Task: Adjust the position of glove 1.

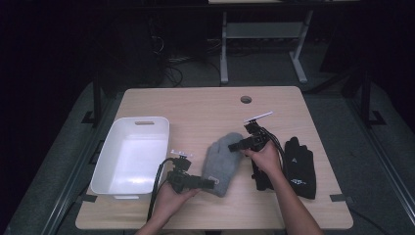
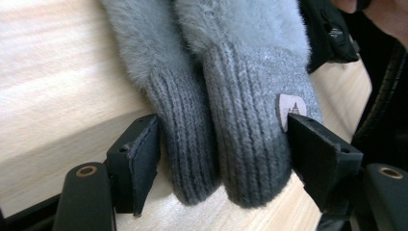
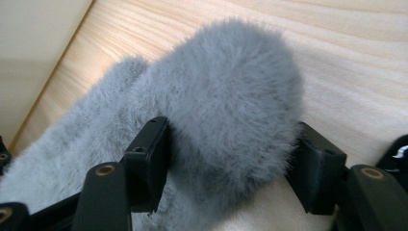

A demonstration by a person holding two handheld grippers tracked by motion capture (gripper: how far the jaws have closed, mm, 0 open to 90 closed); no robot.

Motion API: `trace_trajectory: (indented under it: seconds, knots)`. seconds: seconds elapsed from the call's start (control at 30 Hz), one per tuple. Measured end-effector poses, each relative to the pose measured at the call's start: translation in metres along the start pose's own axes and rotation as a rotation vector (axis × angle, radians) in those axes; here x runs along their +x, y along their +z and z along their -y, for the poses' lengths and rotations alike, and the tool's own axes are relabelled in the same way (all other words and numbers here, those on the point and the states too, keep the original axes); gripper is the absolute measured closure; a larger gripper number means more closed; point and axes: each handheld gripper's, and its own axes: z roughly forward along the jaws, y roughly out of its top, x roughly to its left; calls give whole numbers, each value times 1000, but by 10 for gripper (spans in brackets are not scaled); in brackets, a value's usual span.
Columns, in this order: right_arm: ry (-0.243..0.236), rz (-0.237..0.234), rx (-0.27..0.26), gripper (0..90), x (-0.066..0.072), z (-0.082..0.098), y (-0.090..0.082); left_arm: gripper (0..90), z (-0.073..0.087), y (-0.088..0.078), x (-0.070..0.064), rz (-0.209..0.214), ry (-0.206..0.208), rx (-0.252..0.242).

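Lying at table centre: pair of grey furry mittens with ribbed knit cuffs [image 1: 222, 163], cuffs toward 6 o'clock, fur tips toward 12 o'clock.

Left gripper [image 1: 208, 184] reaching in from 7 o'clock, jaws wide and bracketing both cuffs [image 2: 226, 144], pads beside the knit but not visibly pressing.

Right gripper [image 1: 235, 145] coming in from 3 o'clock, jaws spread around the rounded fur tip [image 3: 231, 110], just touching the pile; firm hold or not, impossible to tell.

Sitting at 9 o'clock: empty white rectangular plastic tub [image 1: 131, 157]. Resting at 3 o'clock: pair of black fabric gloves [image 1: 299, 166].

Risks, judged only:
- closing on fur alone, letting the pile slip free
- catching one cuff of two, leaving a mitten behind on the light wooden tabletop [image 1: 195, 107]
- lifting unevenly, letting the middle sag and drag.
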Motion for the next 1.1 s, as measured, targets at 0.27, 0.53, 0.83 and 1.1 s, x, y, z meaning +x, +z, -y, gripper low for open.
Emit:
trace_trajectory:
  seconds: [0.27,0.53,0.83,1.1]
  knots:
    - [9,-86,-5,636,4,0,9,464,-2,0,0,49,18,13]
    - [4,-112,-19,737,6,-1,0,506,-2,-4,-2,68,38,-5]
    - [10,-130,-42,743,13,-4,-16,506,-4,-11,-8,76,62,-12]
    - [2,-138,-67,743,21,-7,-30,504,-7,-21,-16,68,94,-29]
